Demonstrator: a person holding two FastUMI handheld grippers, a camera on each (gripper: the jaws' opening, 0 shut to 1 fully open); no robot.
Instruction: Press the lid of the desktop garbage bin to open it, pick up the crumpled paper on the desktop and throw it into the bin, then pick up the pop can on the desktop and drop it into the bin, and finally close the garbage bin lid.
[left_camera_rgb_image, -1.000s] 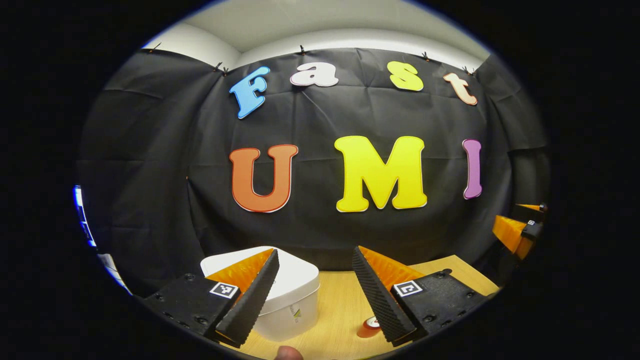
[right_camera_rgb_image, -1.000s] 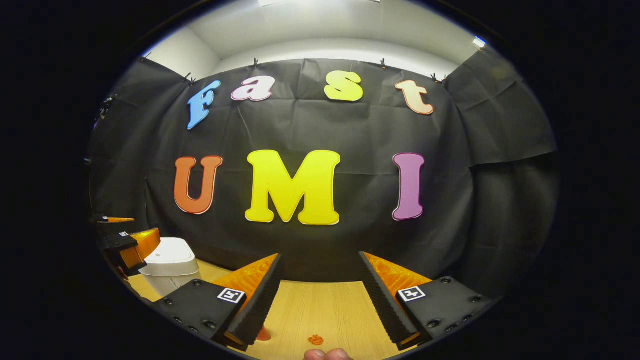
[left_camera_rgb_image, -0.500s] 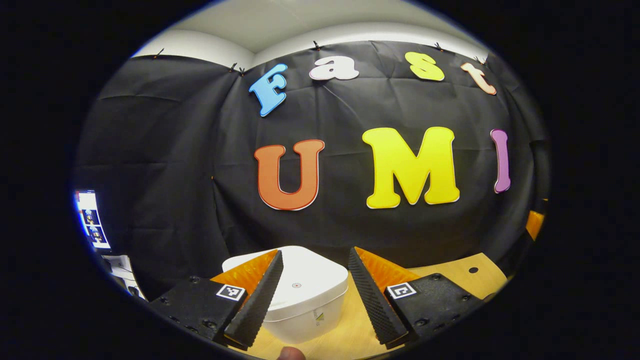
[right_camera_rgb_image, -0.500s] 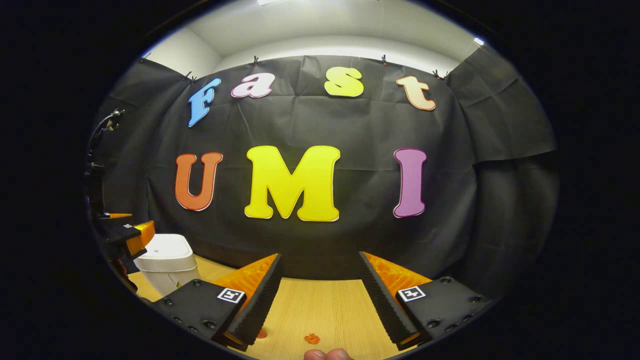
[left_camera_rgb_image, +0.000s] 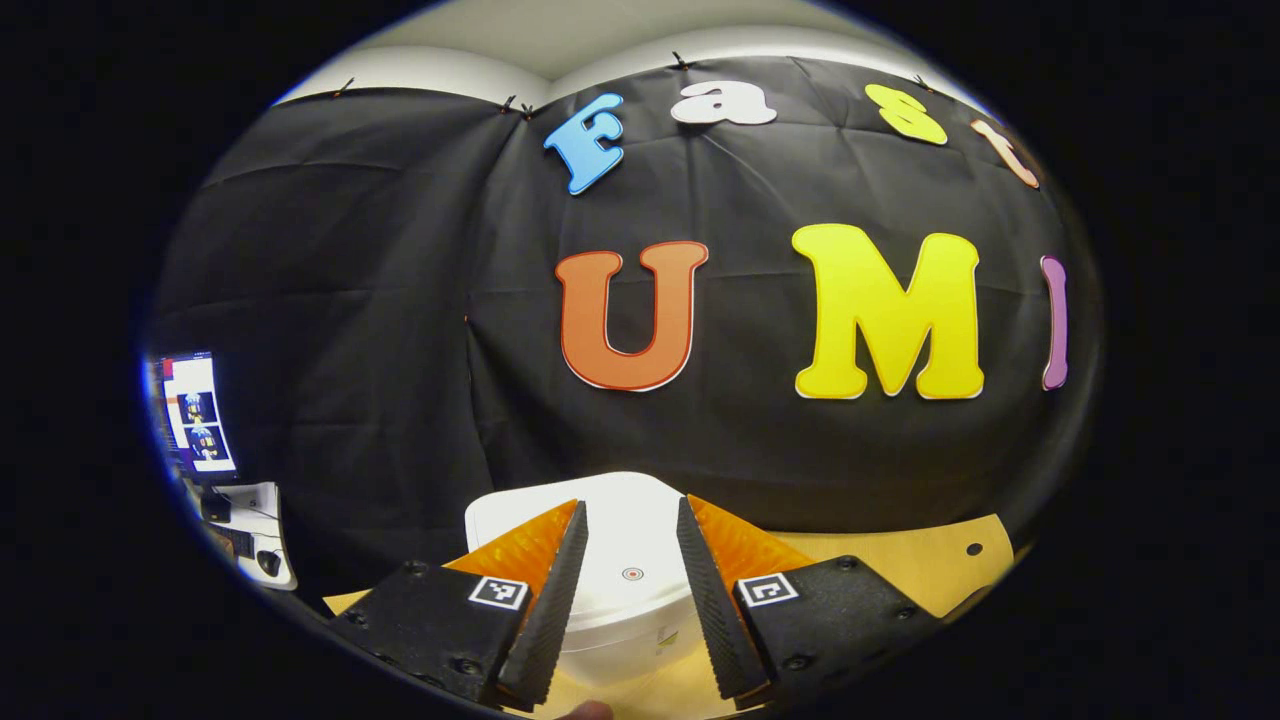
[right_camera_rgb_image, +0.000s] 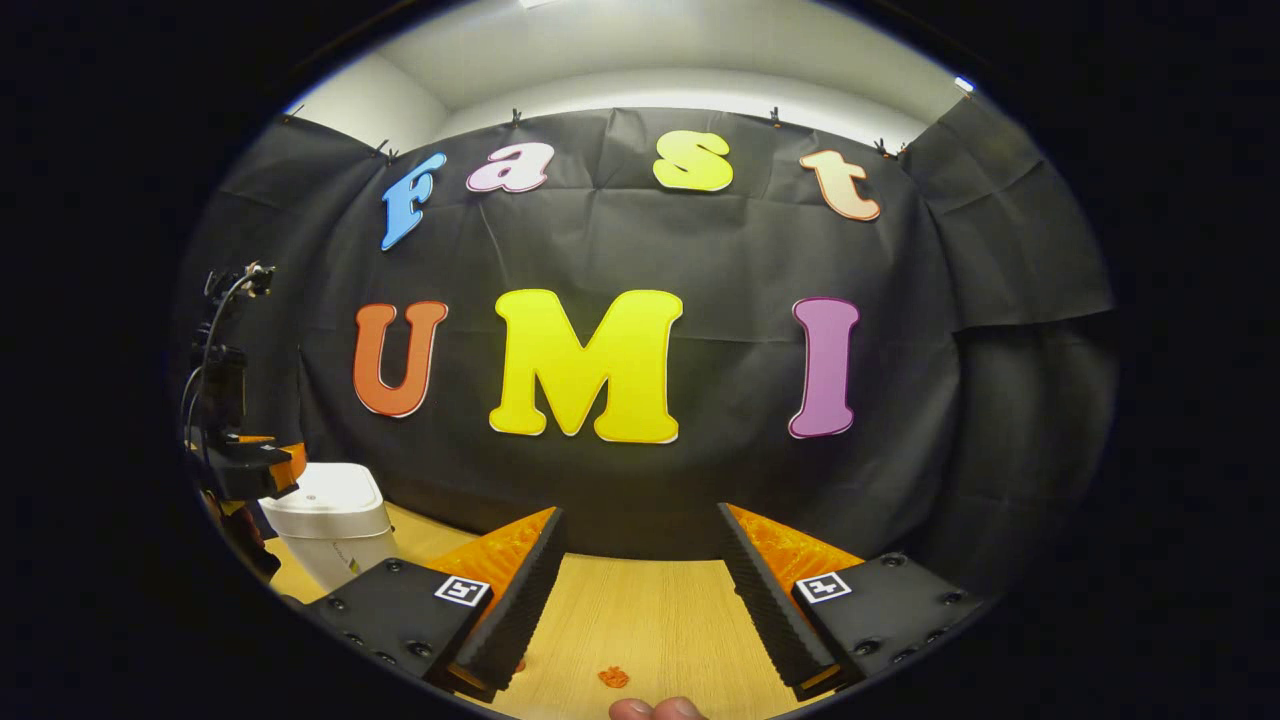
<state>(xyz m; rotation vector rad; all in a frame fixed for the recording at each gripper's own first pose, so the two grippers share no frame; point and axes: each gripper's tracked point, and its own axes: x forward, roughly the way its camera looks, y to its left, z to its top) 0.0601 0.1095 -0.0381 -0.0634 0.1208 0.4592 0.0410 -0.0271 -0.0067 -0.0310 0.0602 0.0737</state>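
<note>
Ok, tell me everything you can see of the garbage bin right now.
The garbage bin is white with rounded corners, seemingly smooth plastic, upright on the wooden desktop. Its lid is shut and flat, with a small round mark near the middle. The left gripper hovers open above it; contact is unclear.

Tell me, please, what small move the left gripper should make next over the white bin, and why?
Probably lower the left gripper straight down so a fingertip presses the lid. The garbage bin looks shut, the lid's small round mark sits between the open fingers, and the gripper seems to hover above it. The right gripper waits open over the table.
</note>
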